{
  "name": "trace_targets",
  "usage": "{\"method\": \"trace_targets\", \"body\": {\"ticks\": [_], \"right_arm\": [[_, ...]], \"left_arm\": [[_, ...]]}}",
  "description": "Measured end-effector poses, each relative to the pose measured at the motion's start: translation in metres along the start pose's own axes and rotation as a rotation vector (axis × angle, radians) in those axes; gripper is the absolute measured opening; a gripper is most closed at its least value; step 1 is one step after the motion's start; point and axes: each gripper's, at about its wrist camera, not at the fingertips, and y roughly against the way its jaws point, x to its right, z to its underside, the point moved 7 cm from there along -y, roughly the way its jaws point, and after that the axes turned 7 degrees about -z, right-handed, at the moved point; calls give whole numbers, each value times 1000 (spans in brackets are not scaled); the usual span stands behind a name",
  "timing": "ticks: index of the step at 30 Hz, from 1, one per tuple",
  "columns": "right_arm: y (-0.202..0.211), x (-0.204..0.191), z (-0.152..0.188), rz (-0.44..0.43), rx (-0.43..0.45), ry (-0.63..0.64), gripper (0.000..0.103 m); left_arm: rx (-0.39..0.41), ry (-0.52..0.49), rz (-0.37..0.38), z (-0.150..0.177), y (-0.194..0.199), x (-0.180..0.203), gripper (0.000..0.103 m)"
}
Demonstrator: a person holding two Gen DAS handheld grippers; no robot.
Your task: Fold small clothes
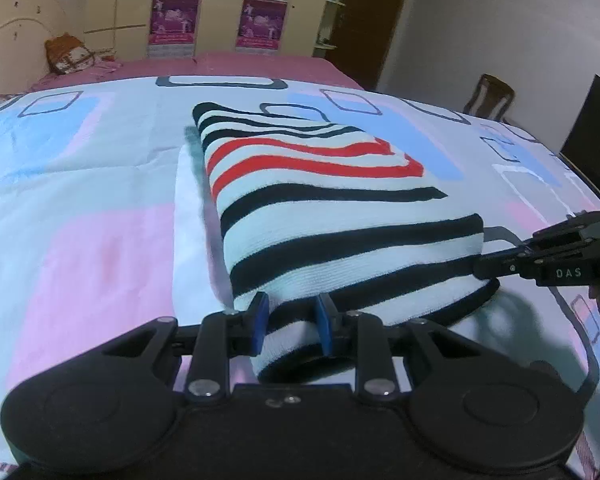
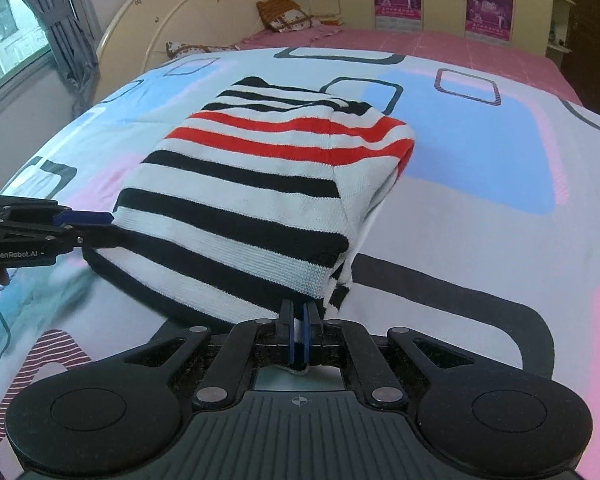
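Note:
A small white knit garment (image 1: 320, 208) with black and red stripes lies folded over on the bed; it also shows in the right wrist view (image 2: 256, 184). My left gripper (image 1: 292, 320) has its jaws partly apart with the garment's near hem bunched between the blue pads; it shows at the left of the right wrist view (image 2: 100, 228). My right gripper (image 2: 299, 328) is shut on the near corner of the hem; it shows at the right of the left wrist view (image 1: 488, 268). Both hold the same near edge slightly lifted.
The garment rests on a white bedspread (image 1: 100, 184) printed with pink, blue and dark rectangles, over a pink sheet (image 2: 440, 44). A headboard (image 2: 188, 12), pillows (image 2: 284, 14), wardrobe (image 1: 220, 4), a chair (image 1: 490, 96) and a window with a curtain (image 2: 60, 20) surround the bed.

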Motion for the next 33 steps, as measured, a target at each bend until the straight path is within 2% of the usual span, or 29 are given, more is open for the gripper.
{"method": "trace_targets", "body": {"ticks": [16,17,19,20,21,22,23,24,33], "right_arm": [[1,-6,4,44,28,17,2],[4,-6,3,45,33,14,2],[18,-7,1,58,70,1,2],[26,-6,2,76,89,-5,4],[33,-5,3,99,97,-16,16],[39,-3,6,128,108,-29,78],[49,-1,8,157,144,-39,101],[60,-1,11,161,189,-36,102],[130,-16,55,181,214,-126,102]], "left_arm": [[11,2,-125,1,2,12,26],[13,13,-136,0,4,13,31],[45,23,-192,-3,16,17,80],[85,31,-238,-3,25,20,99],[125,35,-269,-2,34,24,103],[130,39,-271,0,39,29,103],[121,49,-258,4,43,34,103],[115,63,-249,7,47,40,103],[119,63,-245,27,106,94,103]]}}
